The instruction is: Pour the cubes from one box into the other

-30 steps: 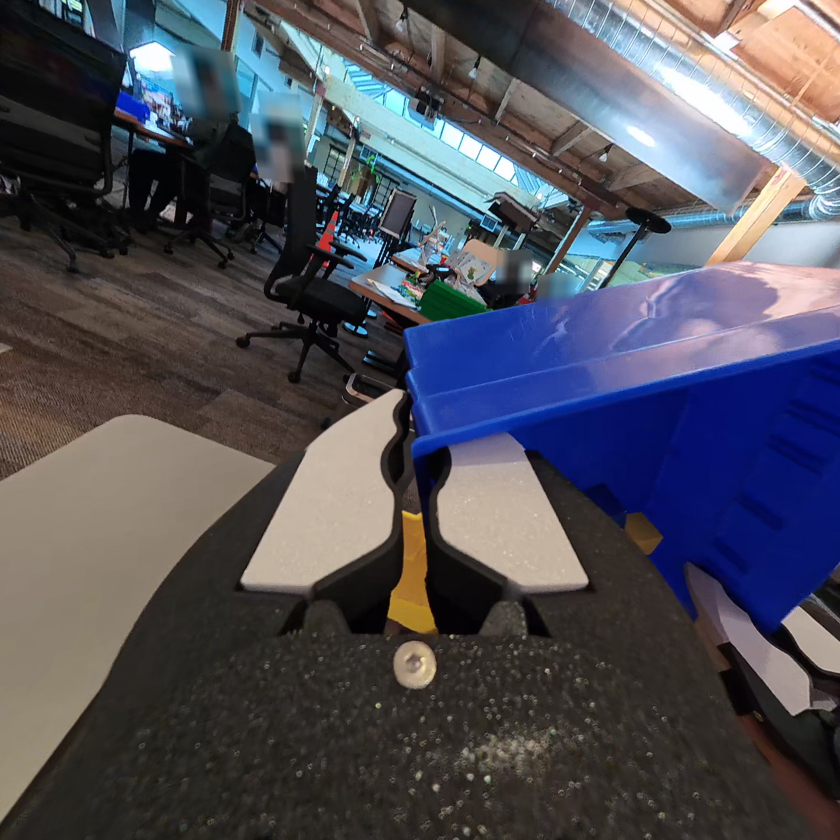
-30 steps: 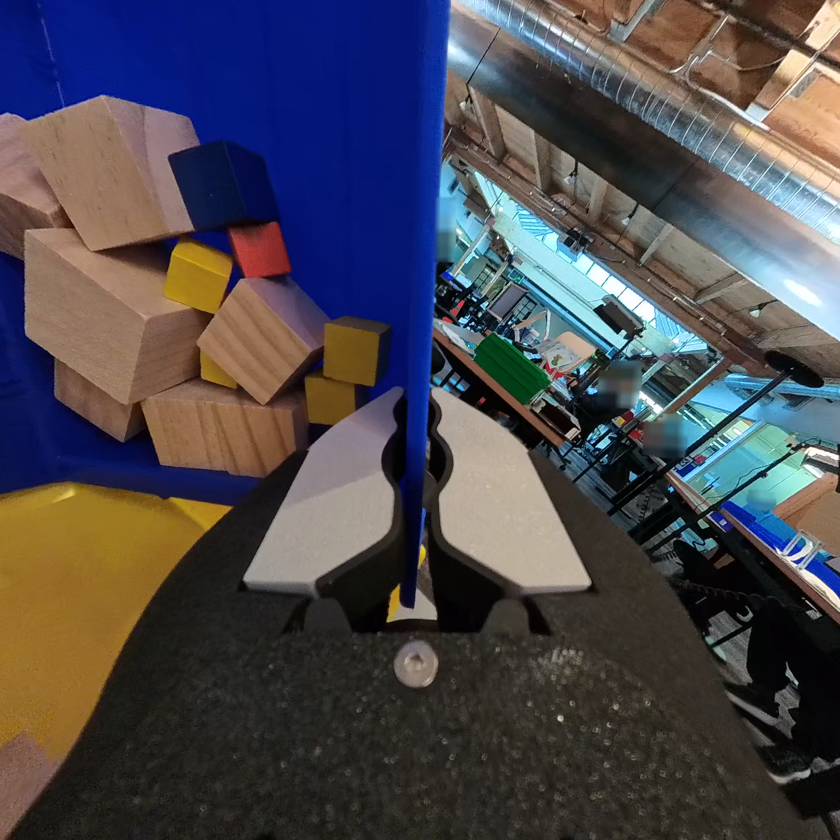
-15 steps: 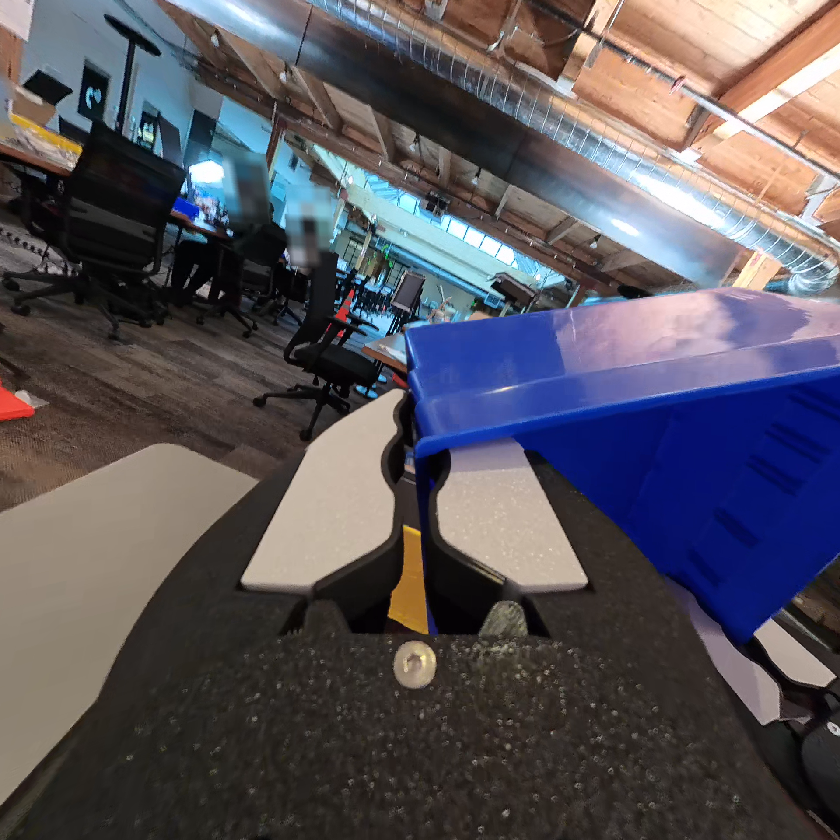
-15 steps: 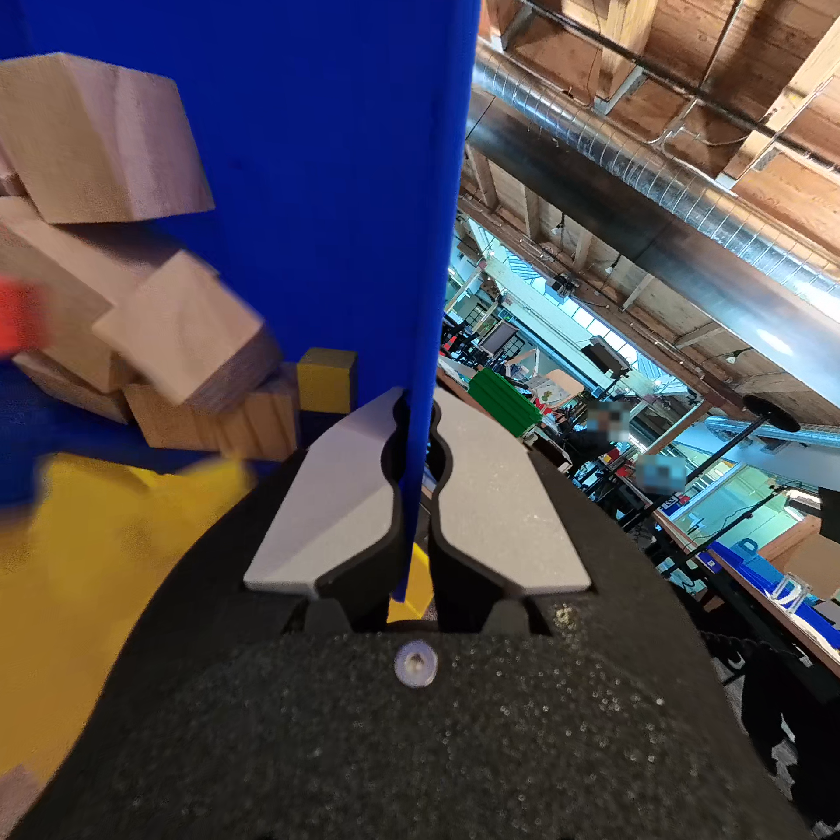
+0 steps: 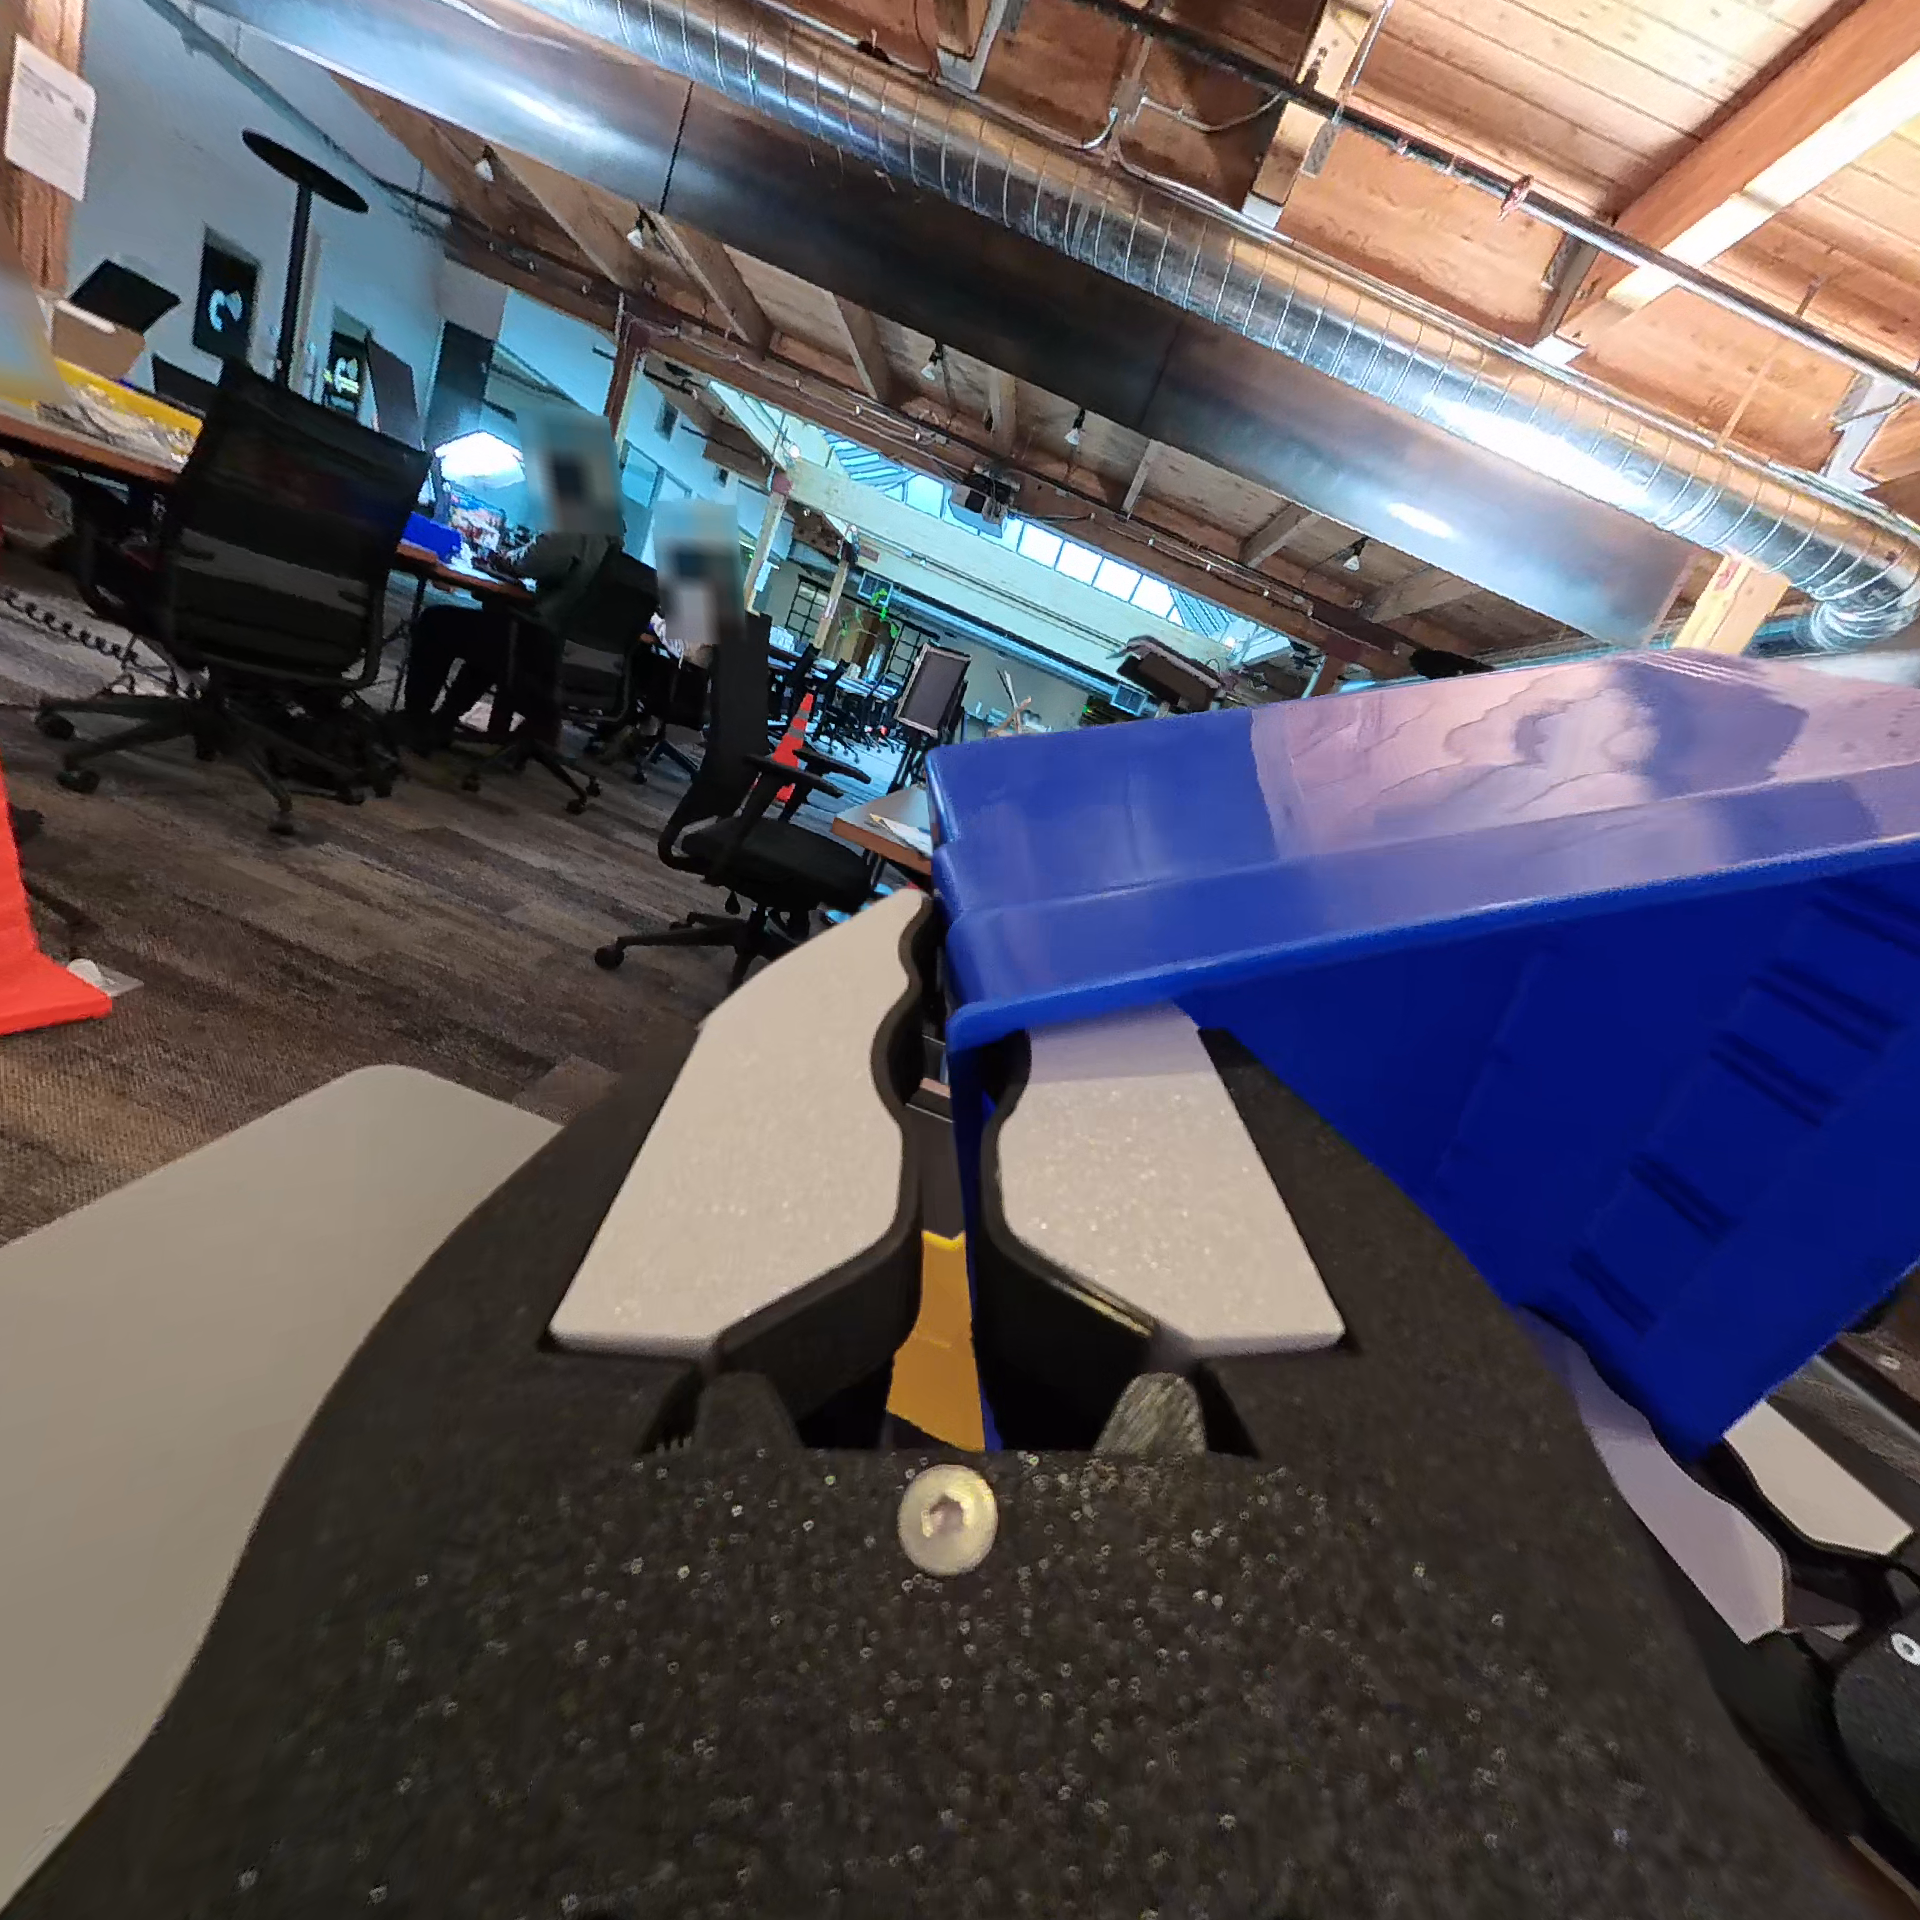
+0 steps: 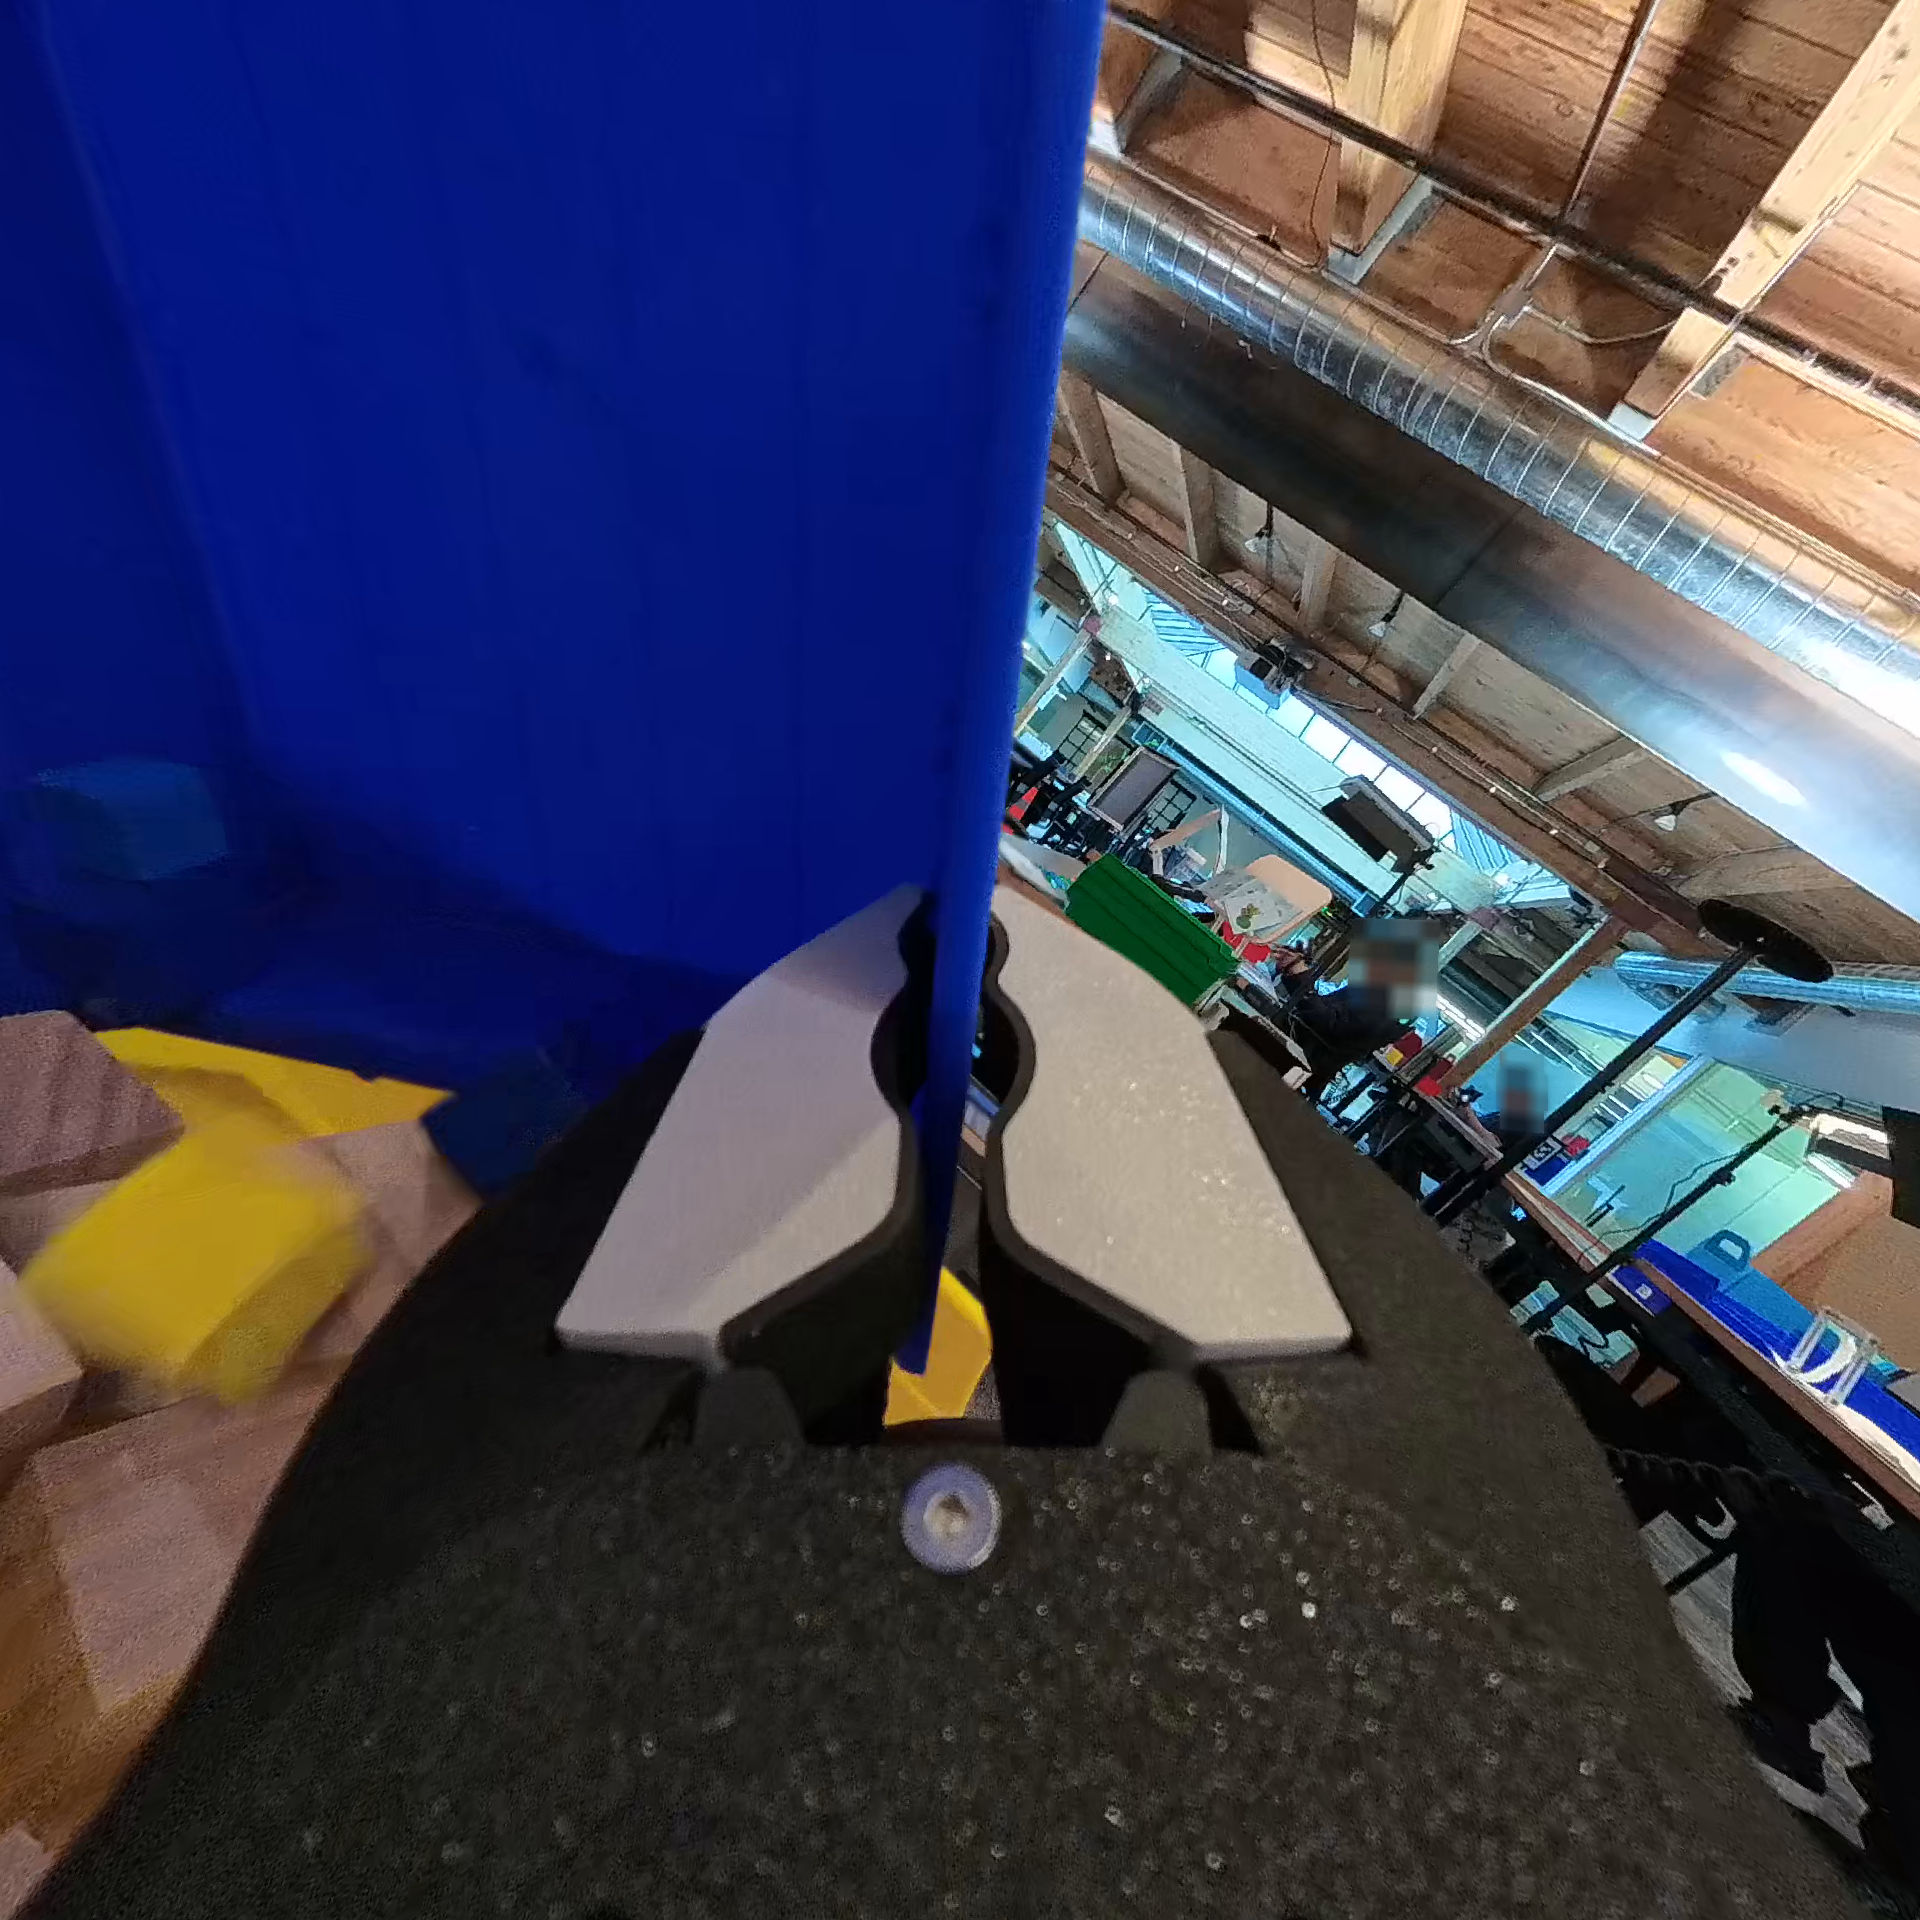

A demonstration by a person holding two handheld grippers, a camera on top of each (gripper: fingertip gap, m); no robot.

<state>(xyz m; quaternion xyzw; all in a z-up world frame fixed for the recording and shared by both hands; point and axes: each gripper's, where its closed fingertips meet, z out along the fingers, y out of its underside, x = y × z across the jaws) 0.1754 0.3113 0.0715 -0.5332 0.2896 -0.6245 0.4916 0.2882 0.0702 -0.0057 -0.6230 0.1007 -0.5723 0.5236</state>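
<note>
The left gripper [image 5: 948,1049] has its jaws closed narrowly on the thin wall of the blue box [image 5: 1455,935], gripping it right at the rim corner. The right gripper [image 6: 951,1039] clamps the opposite wall of the same box [image 6: 520,468], whose edge runs straight up between its fingers. The box is lifted and tipped steeply; its inner face fills the upper left of the right wrist view with no cubes left on it. Below its lower lip lies the yellow box [image 6: 291,1081], and wooden cubes [image 6: 73,1112] are piled there, with a yellow cube [image 6: 197,1268] blurred among them. A sliver of yellow also shows between the left jaws. The grey tabletop [image 5: 187,1351] ends in a rounded edge to the left, with open carpet [image 5: 312,935] beyond and an orange cone [image 5: 31,935] at the far left. No writing on the boxes can be read.
</note>
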